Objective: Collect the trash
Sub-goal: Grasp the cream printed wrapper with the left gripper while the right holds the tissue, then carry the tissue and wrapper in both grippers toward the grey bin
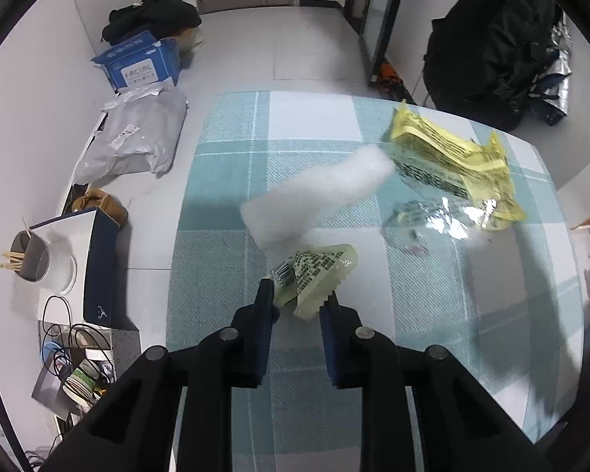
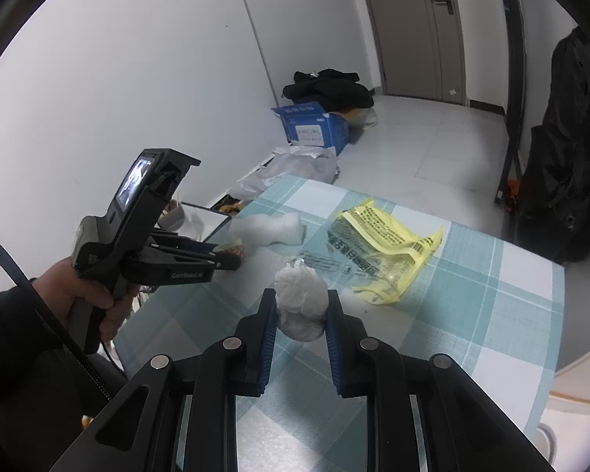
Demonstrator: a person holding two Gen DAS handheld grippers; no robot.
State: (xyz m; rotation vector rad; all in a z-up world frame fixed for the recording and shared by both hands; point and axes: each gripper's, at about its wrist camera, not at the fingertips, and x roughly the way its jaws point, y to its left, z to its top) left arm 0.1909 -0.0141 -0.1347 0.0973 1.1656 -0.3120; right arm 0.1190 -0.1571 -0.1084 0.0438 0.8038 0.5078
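White walls and a pale tiled floor surround a table covered with a teal-and-white checked cloth [image 1: 232, 181], on which 4 pieces of trash are seen.

A small crumpled pale-green printed wrapper [image 1: 314, 275] lies near the tabletop's left edge, toward the near side. It is judged very light, thin and crinkly, likely to spring back when squeezed and to slip from a shallow pinch, so a hold across its bunched middle would serve better than one on a loose corner. A crumpled white tissue wad [image 2: 301, 299] is judged soft, weightless and easily compressed; any hold across its bulk should do. A soft white foam-like wrap piece [image 1: 318, 192] lies just beyond the green wrapper, toward the far left of the tabletop, and a large yellow-and-clear plastic bag [image 1: 448, 165] is spread flat toward the far right corner (slick film, best taken at a raised fold).

The left gripper [image 1: 299, 299], held in a person's hand [image 2: 98, 299], is narrowed almost fully, and its 2 blue-padded fingers are pressed onto the green wrapper's lower crumpled part, so the wrapper is judged to be gripped. The right gripper [image 2: 301, 310] is closed to a narrow gap filled by the tissue wad, which is clamped between the pads above the tabletop's near middle.

Nothing meant to receive the trash can be picked out with certainty in either view.
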